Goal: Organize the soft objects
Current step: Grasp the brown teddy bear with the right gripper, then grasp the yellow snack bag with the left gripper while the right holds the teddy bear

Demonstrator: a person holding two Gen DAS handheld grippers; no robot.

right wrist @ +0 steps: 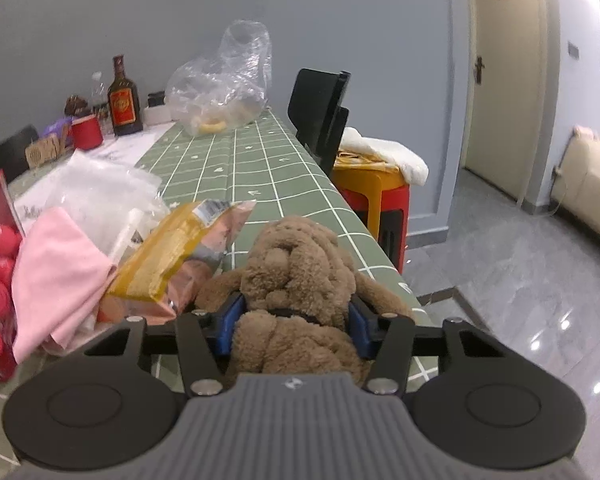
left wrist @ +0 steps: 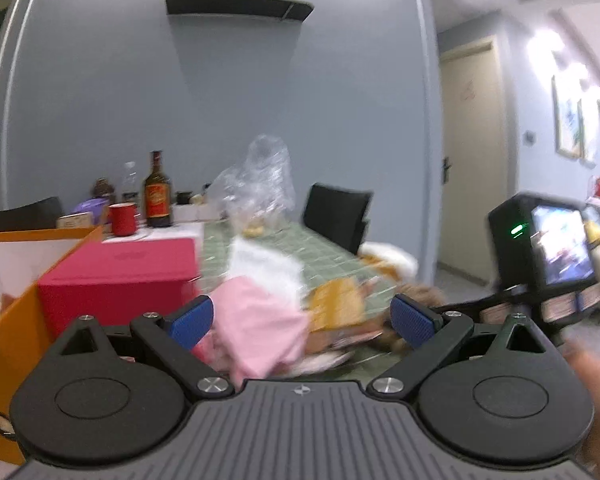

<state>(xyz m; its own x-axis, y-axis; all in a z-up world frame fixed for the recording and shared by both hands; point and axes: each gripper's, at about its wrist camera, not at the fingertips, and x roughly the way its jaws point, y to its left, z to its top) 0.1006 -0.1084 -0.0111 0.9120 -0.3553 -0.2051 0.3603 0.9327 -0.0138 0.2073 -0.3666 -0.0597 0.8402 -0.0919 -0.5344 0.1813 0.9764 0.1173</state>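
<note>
gripping brown plush dog (right wrist: 296, 280)

The table (right wrist: 236, 168) wears a sage-green cloth ruled in a white grid with small white marks. The plush dog (right wrist: 300, 280) is fuzzy light brown with a dark collar. The cloth (right wrist: 56, 272) is pale pink, the snack bag (right wrist: 172, 256) yellow and coppery. The mug (right wrist: 87, 132) is red, the box (left wrist: 120, 276) crimson, the carton (left wrist: 8, 320) orange. Each gripper has blue pads (right wrist: 231, 326) on black arms.

wrist views close, sharing green table (right wrist: 260, 168)
</note>
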